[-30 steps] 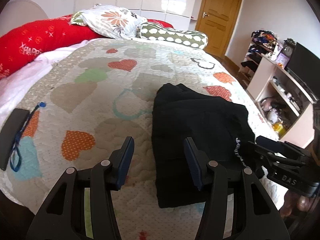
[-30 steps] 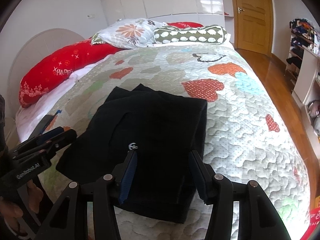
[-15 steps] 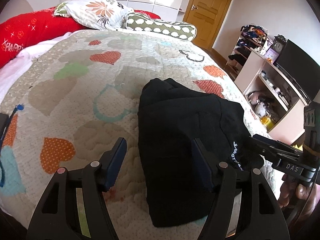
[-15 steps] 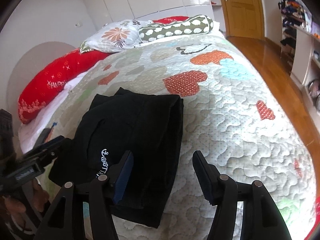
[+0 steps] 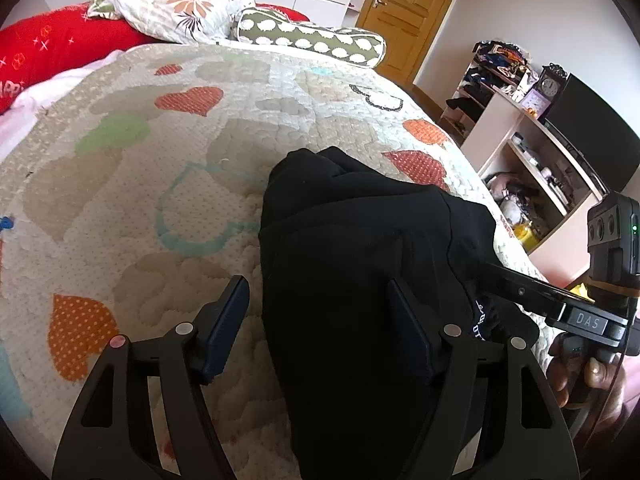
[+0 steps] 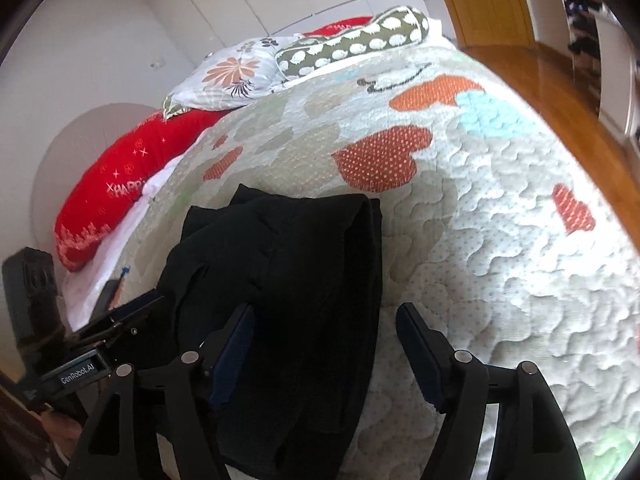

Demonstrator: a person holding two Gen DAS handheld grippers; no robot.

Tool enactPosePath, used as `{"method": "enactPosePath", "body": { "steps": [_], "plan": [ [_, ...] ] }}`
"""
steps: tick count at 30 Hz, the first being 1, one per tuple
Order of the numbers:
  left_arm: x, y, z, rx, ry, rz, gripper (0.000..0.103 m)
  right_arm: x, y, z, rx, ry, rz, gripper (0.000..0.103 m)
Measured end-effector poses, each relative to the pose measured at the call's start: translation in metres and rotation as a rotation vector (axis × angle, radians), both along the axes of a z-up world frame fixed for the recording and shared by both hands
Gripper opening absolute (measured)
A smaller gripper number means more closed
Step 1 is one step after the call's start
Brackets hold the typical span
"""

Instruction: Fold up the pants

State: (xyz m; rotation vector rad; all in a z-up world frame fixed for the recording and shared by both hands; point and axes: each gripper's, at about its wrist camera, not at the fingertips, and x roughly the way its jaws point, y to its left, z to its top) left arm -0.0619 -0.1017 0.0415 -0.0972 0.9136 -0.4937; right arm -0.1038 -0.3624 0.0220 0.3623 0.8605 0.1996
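Bedroom, quilt [image 5: 120, 208] near edge: pants [image 5: 360, 264] lie in compact black bundle. Our left gripper [image 5: 320, 320] and right gripper [image 6: 324, 344] gape, holding nothing. We judge folding nearly done; tidying left.

Your left gripper [image 5: 318, 320] and right gripper [image 6: 326, 344] both point forward with jaws spread wide apart, each gripper beside the other, holding nothing.

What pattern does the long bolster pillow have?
Olive green with white blobs; the bolster pillow shows best in the left wrist view.
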Motion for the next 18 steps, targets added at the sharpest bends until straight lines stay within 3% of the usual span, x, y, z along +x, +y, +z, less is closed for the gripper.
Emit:
{"method": "enactPosePath", "body": {
  "steps": [5, 8, 10, 14, 18],
  "plan": [
    [0.005, -0.002, 0.009, 0.018, -0.035, 0.002, 0.072, -0.006, 0.017, 0.032, -0.183, -0.136, -0.023, 0.071],
    [0.02, -0.003, 0.015, 0.072, -0.05, 0.053, 0.072, 0.004, 0.032, 0.047, -0.199, -0.182, 0.043, 0.065],
    [0.035, 0.002, 0.021, 0.074, -0.056, 0.096, 0.072, 0.01, 0.044, 0.051, -0.205, -0.186, 0.091, 0.051],
    [0.066, -0.004, 0.014, 0.167, -0.022, 0.085, 0.071, 0.011, 0.062, 0.041, -0.187, -0.149, 0.2, 0.046],
    [0.082, -0.022, -0.002, 0.25, -0.031, 0.012, 0.072, 0.0, 0.071, 0.023, -0.233, -0.123, 0.262, 0.046]
  ]
}}
